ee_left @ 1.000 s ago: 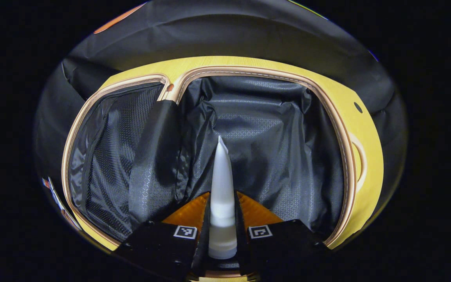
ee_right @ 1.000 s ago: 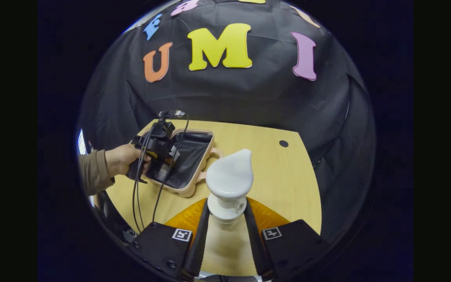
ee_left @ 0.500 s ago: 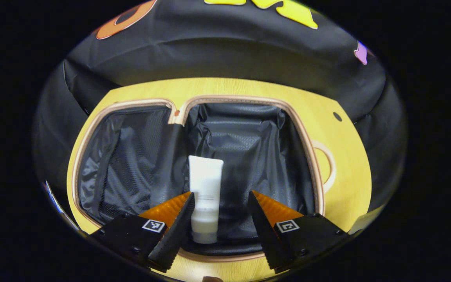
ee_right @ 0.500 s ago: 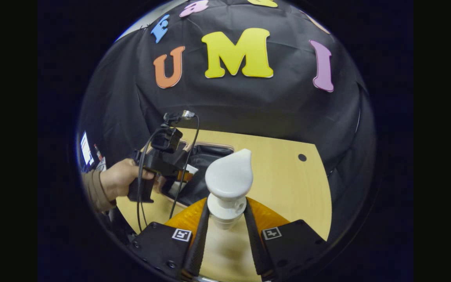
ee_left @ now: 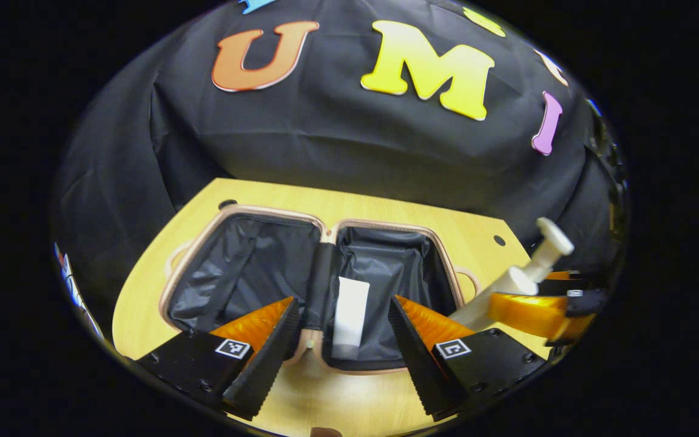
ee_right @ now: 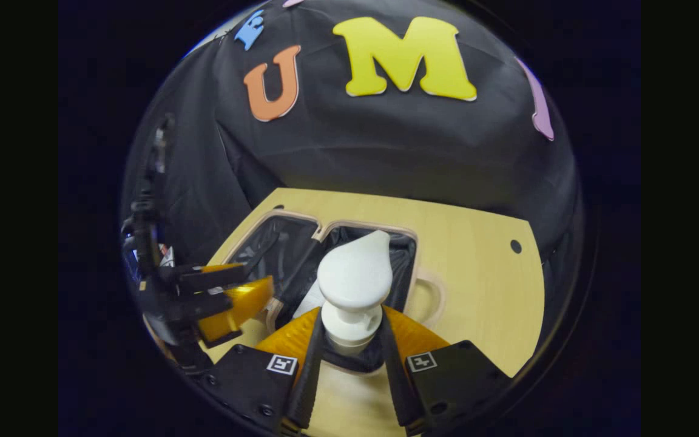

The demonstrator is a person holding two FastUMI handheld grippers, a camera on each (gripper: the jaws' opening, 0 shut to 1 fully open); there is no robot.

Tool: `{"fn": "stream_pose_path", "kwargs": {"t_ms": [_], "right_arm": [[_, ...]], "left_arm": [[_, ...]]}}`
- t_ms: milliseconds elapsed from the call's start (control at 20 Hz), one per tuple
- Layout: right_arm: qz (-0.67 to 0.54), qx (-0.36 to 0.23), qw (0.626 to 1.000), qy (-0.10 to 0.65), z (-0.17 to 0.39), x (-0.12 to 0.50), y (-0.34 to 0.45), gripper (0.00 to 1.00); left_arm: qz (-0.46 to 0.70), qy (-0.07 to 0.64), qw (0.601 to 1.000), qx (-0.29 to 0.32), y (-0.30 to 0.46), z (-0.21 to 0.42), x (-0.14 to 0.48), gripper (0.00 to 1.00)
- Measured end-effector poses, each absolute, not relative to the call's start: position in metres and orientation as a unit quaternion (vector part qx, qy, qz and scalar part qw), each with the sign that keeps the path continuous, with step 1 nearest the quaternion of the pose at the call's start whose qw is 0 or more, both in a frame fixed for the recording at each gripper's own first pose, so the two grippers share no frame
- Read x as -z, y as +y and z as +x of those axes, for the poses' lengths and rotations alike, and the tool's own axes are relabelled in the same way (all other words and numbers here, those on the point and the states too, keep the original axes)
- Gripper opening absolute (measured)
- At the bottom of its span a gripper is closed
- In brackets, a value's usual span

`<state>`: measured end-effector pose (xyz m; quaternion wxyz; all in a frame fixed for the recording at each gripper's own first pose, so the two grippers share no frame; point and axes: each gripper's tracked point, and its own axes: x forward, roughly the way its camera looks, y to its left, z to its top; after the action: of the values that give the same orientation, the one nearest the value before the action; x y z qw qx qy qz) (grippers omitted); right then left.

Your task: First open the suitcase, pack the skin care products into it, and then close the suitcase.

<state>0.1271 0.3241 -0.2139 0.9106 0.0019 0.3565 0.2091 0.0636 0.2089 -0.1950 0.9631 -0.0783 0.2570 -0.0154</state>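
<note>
Suitcase (ee_right: 413, 267) lies open just ahead of right tongs (ee_right: 351, 355) gripping upright pump bottle (ee_right: 354, 291); left tongs (ee_left: 340, 340) spread, empty.

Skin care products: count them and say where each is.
2: a white tube lying in the open suitcase's right half, and a pump bottle held in the right claw above it. Others may be hidden.

Left gripper (ee_left: 337, 340): black angular finger housings, each with a small square black-and-white marker, ribbed orange panels behind; right gripper (ee_right: 349, 358): same build, round screws at lower left of the housing
</note>
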Motion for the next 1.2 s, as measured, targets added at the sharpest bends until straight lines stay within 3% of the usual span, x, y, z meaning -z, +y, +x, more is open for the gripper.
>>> {"fn": "stream_pose_path", "kwargs": {"t_ms": [300,450,500,550,800,1200], "right_arm": [[-0.004,-0.177,0.876,0.448,0.127,0.277,0.347,0.48],[0.006,-0.16,0.867,0.471,0.132,0.291,0.352,0.46],[0.01,-0.154,0.875,0.46,0.145,0.287,0.353,0.49],[0.013,-0.147,0.873,0.465,0.152,0.29,0.356,0.46],[0.04,-0.121,0.877,0.464,0.195,0.304,0.364,0.48],[0.08,-0.067,0.841,0.53,0.194,0.36,0.36,0.49]], "left_arm": [[-0.06,0.121,0.991,0.011,0.256,0.029,0.145,0.96],[-0.08,0.066,0.994,0.021,0.267,0.016,0.122,0.96],[-0.086,0.055,0.995,0.023,0.271,0.011,0.117,0.97],[-0.085,0.05,0.995,0.017,0.277,0.01,0.116,0.97],[-0.073,0.052,0.996,-0.008,0.31,0.004,0.12,0.98],[-0.092,0.04,0.994,-0.05,0.362,-0.012,0.122,0.98]]}}
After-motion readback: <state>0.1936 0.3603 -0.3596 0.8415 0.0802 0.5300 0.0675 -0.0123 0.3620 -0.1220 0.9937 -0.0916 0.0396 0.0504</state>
